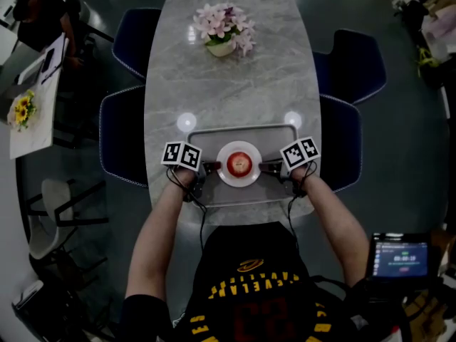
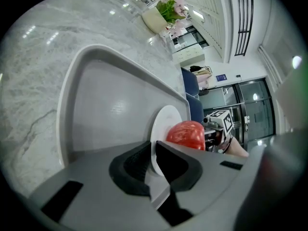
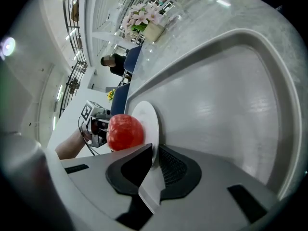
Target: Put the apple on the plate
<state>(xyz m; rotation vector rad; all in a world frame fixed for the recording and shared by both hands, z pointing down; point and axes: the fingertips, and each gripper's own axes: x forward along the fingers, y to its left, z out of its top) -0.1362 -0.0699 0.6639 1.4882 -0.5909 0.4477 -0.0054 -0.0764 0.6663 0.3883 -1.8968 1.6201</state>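
A red apple (image 1: pixel 239 164) rests on a small white plate (image 1: pixel 225 175) inside a grey tray (image 1: pixel 242 130) on the marble table. My left gripper (image 1: pixel 208 169) is shut on the plate's left rim, and my right gripper (image 1: pixel 269 167) is shut on its right rim. In the left gripper view the plate (image 2: pixel 162 124) edge sits pinched between the black pads, the apple (image 2: pixel 186 134) just beyond. In the right gripper view the plate (image 3: pixel 147 121) is clamped the same way, with the apple (image 3: pixel 125 131) to its left.
A pot of pink flowers (image 1: pixel 225 30) stands at the table's far end. Dark blue chairs (image 1: pixel 121 137) flank both sides. The tray's raised rim (image 2: pixel 72 81) surrounds the plate. A screen (image 1: pixel 399 256) glows at the lower right.
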